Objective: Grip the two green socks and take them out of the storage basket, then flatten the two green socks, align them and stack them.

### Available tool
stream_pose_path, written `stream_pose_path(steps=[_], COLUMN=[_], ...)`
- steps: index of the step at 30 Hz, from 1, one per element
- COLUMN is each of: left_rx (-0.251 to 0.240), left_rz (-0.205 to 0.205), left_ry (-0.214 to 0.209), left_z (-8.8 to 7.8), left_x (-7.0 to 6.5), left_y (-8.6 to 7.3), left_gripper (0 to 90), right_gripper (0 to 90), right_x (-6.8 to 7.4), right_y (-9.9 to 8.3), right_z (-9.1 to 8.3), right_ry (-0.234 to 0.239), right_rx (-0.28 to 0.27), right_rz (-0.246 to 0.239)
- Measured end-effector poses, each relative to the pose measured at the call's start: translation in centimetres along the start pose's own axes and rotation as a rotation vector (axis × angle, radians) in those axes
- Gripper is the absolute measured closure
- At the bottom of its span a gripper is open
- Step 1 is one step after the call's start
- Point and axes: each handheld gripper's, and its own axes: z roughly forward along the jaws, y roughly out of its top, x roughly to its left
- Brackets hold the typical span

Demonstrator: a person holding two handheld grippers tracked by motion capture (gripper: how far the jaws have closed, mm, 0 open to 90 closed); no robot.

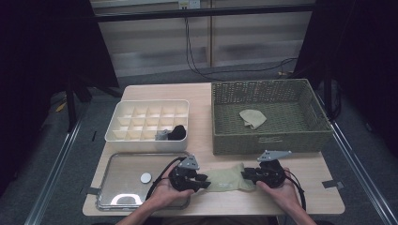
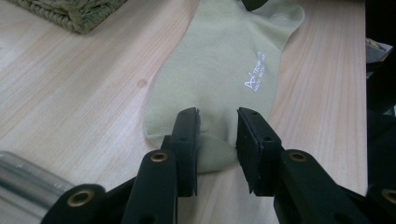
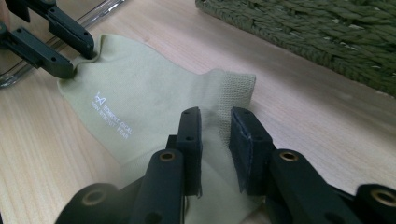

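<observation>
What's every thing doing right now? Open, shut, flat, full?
Left gripper: jaws apart, astride one end of the green sock.
Right gripper: jaws apart, astride its other end.
Green sock: flat on the table.
Basket: holds one folded sock.
Divider box: holds a black roll and a grey roll.
Tray: one white disc on it.

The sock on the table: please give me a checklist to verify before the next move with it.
1. Sock lies flat on the table: ok.
2. Left hand-held gripper straddles one sock end: ok.
3. Right hand-held gripper straddles the other end: ok.
4. Pads actually pressing the fabric: cannot tell; a gap shows between each pair of jaws.
5. Sock clear of the metal tray edge: ok.
6. Basket has room, with one folded sock inside: ok.
</observation>
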Motion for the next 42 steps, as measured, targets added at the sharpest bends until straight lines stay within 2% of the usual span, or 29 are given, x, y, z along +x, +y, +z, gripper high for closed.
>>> stream_pose_path(steps=[4, 6, 8, 12, 16, 19, 24, 27, 30, 31, 33, 35, 38, 40, 42], left_rx=[0.008, 0.025, 0.015, -0.006, -0.023, -0.028, -0.048, -0.041, -0.05, -0.056, -0.07, -0.066, -0.079, -0.096, -0.101], left_rz=[-0.001, 0.001, 0.01, 0.001, -0.022, -0.029, -0.071, -0.091, -0.115, -0.121, -0.129, -0.12, -0.131, -0.146, -0.151], left_ry=[0.002, -0.011, -0.014, -0.007, 0.006, 0.016, 0.029, 0.046, 0.039, 0.033, 0.027, 0.04, 0.051, 0.066, 0.068], left_z=[0.2, 0.1, 0.1, -0.3, -1.1, -1.7, -3.1, -4.0, -4.8, -5.0, -5.6, -6.1, -6.9, -7.4, -7.8], left_x=[-0.3, -0.5, -0.6, -0.5, 0.0, 0.4, 1.1, 1.3, 1.5, 1.6, 1.5, 1.4, 1.3, 1.5, 1.6], left_y=[0.2, 0.4, 0.3, 0.4, 0.6, 0.5, 0.0, -0.4, -0.7, -0.8, -1.1, -1.5, -2.5, -3.0, -3.1], left_gripper=[66.0, 63.1, 62.1, 59.0, 51.8, 48.1, 37.3, 33.8, 28.7, 28.0, 28.2, 30.8, 33.2, 34.0, 34.8], right_gripper=[73.7, 73.4, 71.5, 69.6, 62.9, 61.3, 54.7, 52.1, 48.9, 48.8, 48.2, 49.0, 51.1, 52.4, 54.0], right_x=[-0.1, -0.3, -0.4, -0.2, -0.3, -0.4, -0.6, -0.6, -0.5, -0.5, -0.4, -0.3, -0.2, -0.1, -0.1], right_y=[-0.3, -0.5, -0.5, -0.4, -0.1, 0.1, 0.7, 0.9, 1.0, 1.1, 1.4, 1.7, 2.1, 2.3, 2.7], right_z=[-0.3, -0.6, -0.9, -1.1, -1.3, -1.4, -1.8, -1.9, -1.9, -1.9, -2.1, -2.4, -2.6, -2.8, -3.0], right_ry=[-0.013, 0.002, 0.019, 0.045, 0.052, 0.051, 0.059, 0.064, 0.062, 0.059, 0.064, 0.062, 0.071, 0.079, 0.075], right_rx=[-0.007, -0.003, 0.004, -0.01, -0.041, -0.058, -0.084, -0.084, -0.083, -0.084, -0.096, -0.103, -0.104, -0.107, -0.114], right_rz=[-0.003, 0.008, 0.031, 0.035, 0.049, 0.06, 0.066, 0.078, 0.08, 0.066, 0.068, 0.064, 0.047, 0.055, 0.045])
